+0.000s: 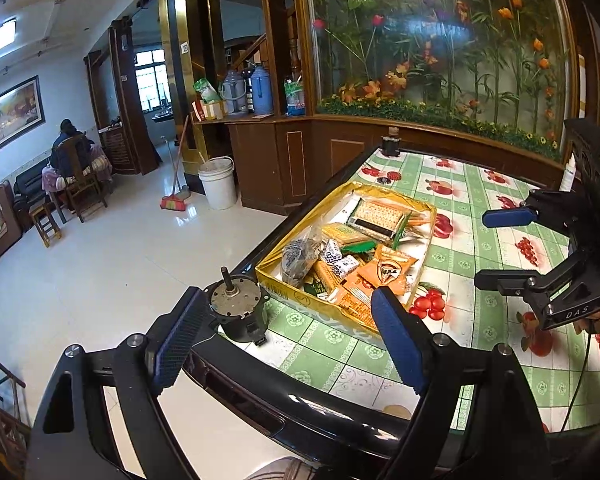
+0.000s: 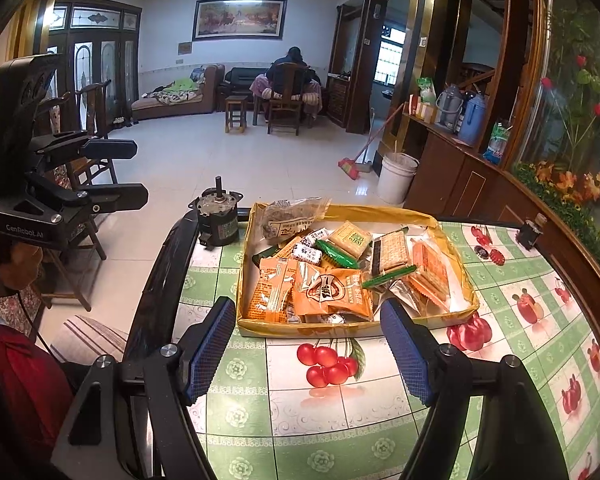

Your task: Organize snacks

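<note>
A shallow yellow cardboard tray (image 1: 324,307) (image 2: 308,329) sits near the table's corner, filled with several snack packets: orange packets (image 2: 332,294) (image 1: 392,266), cracker packs (image 2: 392,248) (image 1: 380,216), a green stick (image 2: 388,276) and a grey bag (image 2: 288,216) (image 1: 298,258). My left gripper (image 1: 288,340) is open and empty, held in front of the tray's near edge. My right gripper (image 2: 308,356) is open and empty, just short of the tray. Each gripper shows in the other's view, the right gripper (image 1: 500,248) and the left gripper (image 2: 136,172), both open.
A small grey motor (image 1: 236,308) (image 2: 218,220) stands at the table corner beside the tray. A small dark bottle (image 1: 390,142) (image 2: 532,232) stands at the far edge. The green fruit-print tablecloth (image 2: 340,420) covers the table. A white bucket (image 2: 396,178) and broom (image 2: 354,164) are on the floor.
</note>
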The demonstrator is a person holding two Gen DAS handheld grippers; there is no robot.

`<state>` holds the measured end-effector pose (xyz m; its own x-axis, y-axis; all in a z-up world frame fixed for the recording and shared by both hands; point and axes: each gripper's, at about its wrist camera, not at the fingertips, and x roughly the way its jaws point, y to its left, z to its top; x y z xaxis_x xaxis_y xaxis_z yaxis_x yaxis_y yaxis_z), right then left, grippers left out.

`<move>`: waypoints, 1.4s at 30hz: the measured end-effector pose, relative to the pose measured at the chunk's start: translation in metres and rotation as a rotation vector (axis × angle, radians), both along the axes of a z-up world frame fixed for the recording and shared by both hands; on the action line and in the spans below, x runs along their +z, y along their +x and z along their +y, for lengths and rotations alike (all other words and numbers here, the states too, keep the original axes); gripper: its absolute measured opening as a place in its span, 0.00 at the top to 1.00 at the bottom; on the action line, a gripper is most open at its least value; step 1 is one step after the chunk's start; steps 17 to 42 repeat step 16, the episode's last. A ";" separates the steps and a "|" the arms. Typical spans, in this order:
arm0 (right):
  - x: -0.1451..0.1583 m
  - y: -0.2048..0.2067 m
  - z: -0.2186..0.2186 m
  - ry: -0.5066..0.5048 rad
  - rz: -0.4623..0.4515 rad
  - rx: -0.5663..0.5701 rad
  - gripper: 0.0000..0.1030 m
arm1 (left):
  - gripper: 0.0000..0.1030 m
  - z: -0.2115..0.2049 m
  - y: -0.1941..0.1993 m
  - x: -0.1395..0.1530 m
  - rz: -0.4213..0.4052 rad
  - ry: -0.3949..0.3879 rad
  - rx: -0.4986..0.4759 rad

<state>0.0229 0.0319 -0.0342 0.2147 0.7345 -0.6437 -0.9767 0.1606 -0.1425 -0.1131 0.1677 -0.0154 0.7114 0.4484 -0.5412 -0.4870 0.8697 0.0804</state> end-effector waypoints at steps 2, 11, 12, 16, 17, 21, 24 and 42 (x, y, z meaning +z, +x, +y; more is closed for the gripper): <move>0.000 0.001 0.001 -0.001 -0.003 0.004 0.26 | 0.17 0.000 -0.002 0.000 -0.005 0.010 0.012; -0.004 0.006 0.007 -0.022 0.000 0.019 0.26 | 0.17 -0.006 -0.002 0.002 -0.001 0.074 0.021; -0.005 0.007 0.007 -0.024 0.000 0.019 0.26 | 0.17 -0.006 -0.003 0.002 0.000 0.076 0.021; -0.007 0.008 0.009 -0.028 0.006 0.021 0.26 | 0.17 -0.006 -0.001 0.002 0.008 0.068 0.011; -0.007 0.008 0.009 -0.028 0.006 0.021 0.26 | 0.17 -0.006 -0.001 0.002 0.008 0.068 0.011; -0.007 0.008 0.009 -0.028 0.006 0.021 0.26 | 0.17 -0.006 -0.001 0.002 0.008 0.068 0.011; -0.007 0.008 0.009 -0.028 0.006 0.021 0.26 | 0.17 -0.006 -0.001 0.002 0.008 0.068 0.011; -0.007 0.008 0.009 -0.028 0.006 0.021 0.26 | 0.17 -0.006 -0.001 0.002 0.008 0.068 0.011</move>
